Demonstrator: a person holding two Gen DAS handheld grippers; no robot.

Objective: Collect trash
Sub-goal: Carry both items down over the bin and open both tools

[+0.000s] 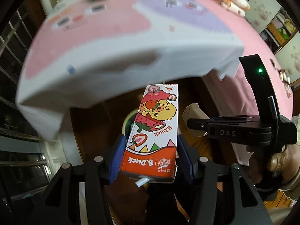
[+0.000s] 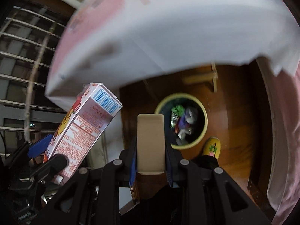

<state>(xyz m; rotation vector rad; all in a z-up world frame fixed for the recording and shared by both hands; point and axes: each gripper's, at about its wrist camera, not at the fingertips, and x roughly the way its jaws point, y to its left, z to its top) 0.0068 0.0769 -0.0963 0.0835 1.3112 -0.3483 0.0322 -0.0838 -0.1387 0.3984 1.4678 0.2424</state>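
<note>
Between the blue pads of the left gripper [image 1: 150, 155] sits a strawberry drink carton [image 1: 155, 129], clamped by its 2 narrow sides, its orange "B.Duck" end nearest the camera and a white straw stub poking from that end. Just right of it, the right gripper [image 2: 151, 150] is closed on a plain beige box [image 2: 150, 142], which stands upright between its pads; in the left wrist view that box shows only as a pale corner beyond the black body of the other tool, whose handle a hand [image 1: 281, 161] grips. Ahead of and below both tools, on a brown wooden floor [image 2: 234, 112], stands a round bin [image 2: 203, 129] with a pale yellow rim, already holding crumpled wrappers in green, purple and white. It lies just beyond the tip of the beige box and to its right. A yellow slipper [image 2: 212, 147] rests beside the bin's near edge. Above both tools hangs the blurred edge of a white and pink cloth [image 1: 105, 60] draped over a table.
</note>
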